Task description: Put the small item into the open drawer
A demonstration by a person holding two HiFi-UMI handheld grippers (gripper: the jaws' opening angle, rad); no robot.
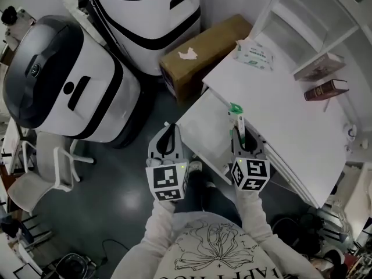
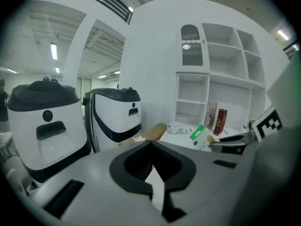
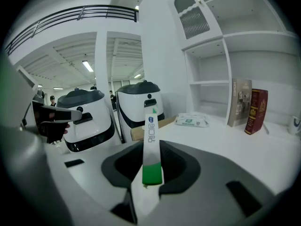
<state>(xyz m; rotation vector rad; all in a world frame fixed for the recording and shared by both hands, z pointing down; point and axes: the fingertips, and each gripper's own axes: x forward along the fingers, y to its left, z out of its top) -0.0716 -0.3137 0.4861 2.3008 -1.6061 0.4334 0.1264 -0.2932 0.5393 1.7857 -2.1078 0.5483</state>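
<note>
right gripper (image 1: 240, 133) clamps sachet (image 3: 151, 142) upright, perhaps over drawer (image 1: 203, 128) | left gripper (image 1: 169, 130) closed, empty

Drawer (image 1: 208, 129) open under desk (image 1: 273, 109); wipes pack (image 1: 254, 54), books (image 1: 326, 89) on desk; cardboard box (image 1: 204, 56) beyond drawer.

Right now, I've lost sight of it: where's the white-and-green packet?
The packet sits clamped in the right gripper, right of centre in the head view, by the open drawer under the desk.

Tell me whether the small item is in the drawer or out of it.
Out: the green-white stick pack is pinched upright in the right gripper, not inside the open drawer.
</note>
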